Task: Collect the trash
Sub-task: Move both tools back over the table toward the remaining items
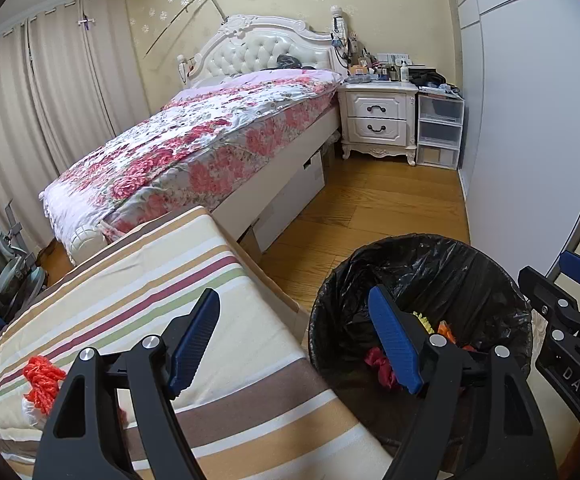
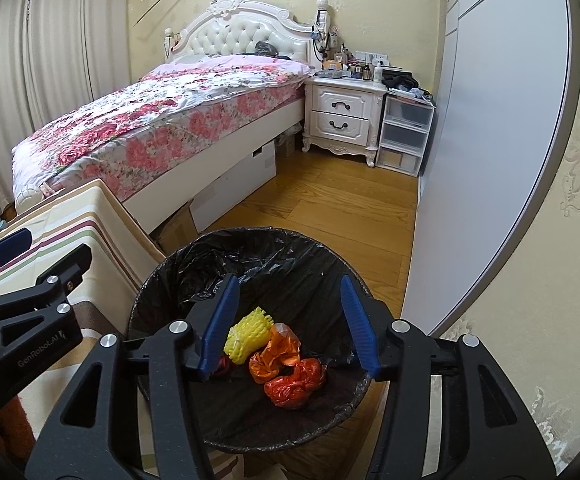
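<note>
Down in the black-lined trash bin (image 2: 250, 344), on the wooden floor (image 2: 330, 208) just beside the striped cloth surface (image 1: 138, 304), the rubbish sits in a little heap at the bottom: a yellow foam net sleeve (image 2: 248, 334), ribbed and bright, a crumpled orange wrapper (image 2: 274, 354) touching it, and a red crumpled bag (image 2: 296, 384) just in front of that. There's a scrap of something red at the left too, half hidden behind a finger.

The right gripper (image 2: 290, 320) hangs tilted down over the bin's mouth, its blue pads apart, nothing between them, the heap showing straight through the gap. Empty and clear of the liner.

The left gripper (image 1: 294, 344) is angled down too, straddling the line where the cloth meets the bin: its left finger over the stripes, its right finger over the bin's rim. Jaws wide apart, nothing pinched, nothing touched as far as I can see.

Out on the striped cloth at the left edge lies a bundle of orange-red netting (image 1: 42, 380) with something white under it, well apart from the bin.

Beyond: the bed (image 1: 194, 144) with its floral quilt, and a white nightstand (image 1: 378, 120).
</note>
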Demonstrator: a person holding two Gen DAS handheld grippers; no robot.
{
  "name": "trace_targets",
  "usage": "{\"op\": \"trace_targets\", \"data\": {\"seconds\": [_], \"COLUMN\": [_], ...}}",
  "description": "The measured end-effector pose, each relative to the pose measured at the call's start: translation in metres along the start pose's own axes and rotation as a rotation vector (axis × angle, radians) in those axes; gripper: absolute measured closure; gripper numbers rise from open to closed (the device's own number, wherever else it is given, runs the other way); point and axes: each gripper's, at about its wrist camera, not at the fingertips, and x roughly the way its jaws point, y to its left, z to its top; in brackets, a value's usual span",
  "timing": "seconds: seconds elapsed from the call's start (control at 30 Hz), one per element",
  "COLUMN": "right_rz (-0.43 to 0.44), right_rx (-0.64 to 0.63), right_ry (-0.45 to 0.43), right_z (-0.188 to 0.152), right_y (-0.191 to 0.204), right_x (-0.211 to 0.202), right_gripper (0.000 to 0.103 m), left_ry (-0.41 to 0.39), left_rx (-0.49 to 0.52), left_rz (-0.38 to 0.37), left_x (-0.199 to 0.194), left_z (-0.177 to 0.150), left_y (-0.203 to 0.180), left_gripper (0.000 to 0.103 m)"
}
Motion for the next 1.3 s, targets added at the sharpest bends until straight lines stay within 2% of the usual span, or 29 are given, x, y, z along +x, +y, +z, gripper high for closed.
{"op": "trace_targets", "data": {"seconds": [0.17,0.33,0.93,1.3], "right_rz": [0.017,0.071,0.252,0.358], "right_rx": [-0.005,-0.012,-0.215,-0.361], "right_ry": [0.001,0.019,0.057,0.094], "right_z": [-0.003,-0.013,-0.055,-0.095], "right_y": [0.006,0.020,0.122,0.181], "right_x": [-0.007,-0.017,-0.063,-0.094], "right_gripper": [0.046,0.045,0.045,0.045], "left_ry": [0.006,0.024,0.100,0.143], "left_rx": [-0.018,-0.039,-0.220,-0.325], "left_rz": [0.015,0.045,0.220,0.311], "left_x": [-0.014,-0.029,-0.085,-0.115], "left_z": [-0.007,-0.023,-0.106,-0.157], "left_y": [0.014,0.038,0.163,0.217], "left_gripper": [0.028,0.028,0.027,0.027]}}
